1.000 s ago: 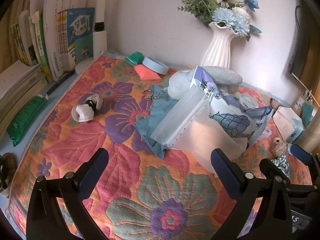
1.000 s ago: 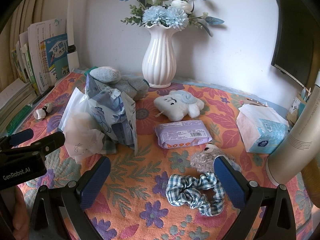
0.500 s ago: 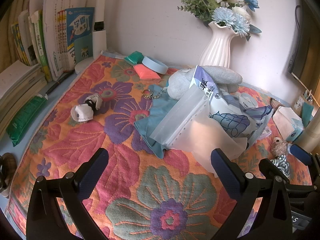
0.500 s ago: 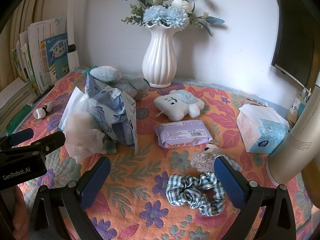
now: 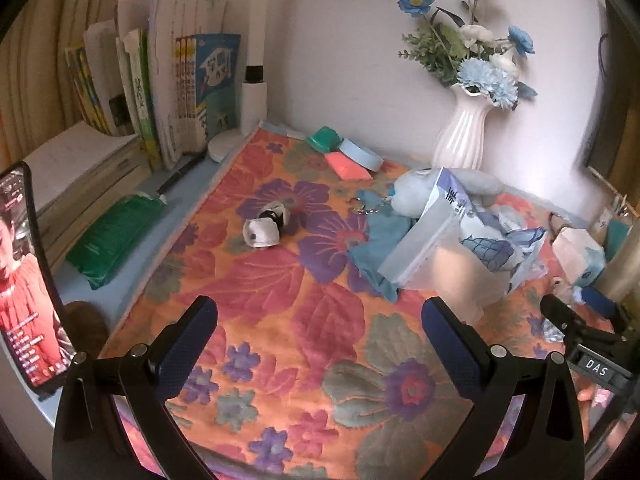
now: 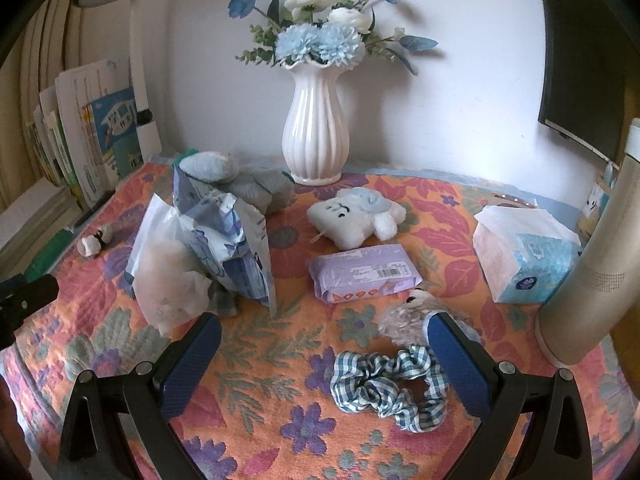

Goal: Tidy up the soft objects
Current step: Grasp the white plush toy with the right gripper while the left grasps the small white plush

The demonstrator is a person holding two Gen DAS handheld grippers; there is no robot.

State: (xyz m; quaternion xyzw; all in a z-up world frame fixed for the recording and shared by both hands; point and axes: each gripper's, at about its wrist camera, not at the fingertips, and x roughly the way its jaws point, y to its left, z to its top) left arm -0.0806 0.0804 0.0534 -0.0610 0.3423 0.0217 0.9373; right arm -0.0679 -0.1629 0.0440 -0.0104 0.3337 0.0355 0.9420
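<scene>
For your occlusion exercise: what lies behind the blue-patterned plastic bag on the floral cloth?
Behind the blue-patterned bag lies a grey-blue plush toy, head and body showing above it. The bag covers the plush's lower part, so how far it extends cannot be seen.

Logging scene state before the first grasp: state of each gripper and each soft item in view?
left gripper: open, empty, above the cloth
right gripper: open, empty
gingham scrunchie: flat on the cloth, between the right gripper's fingers
printed plastic bag: torn open, upright
purple wipes pack: sealed, flat
tissue pack: open, tissue sticking up
white plush toy: lying face up
vase: upright, holding flowers
</scene>
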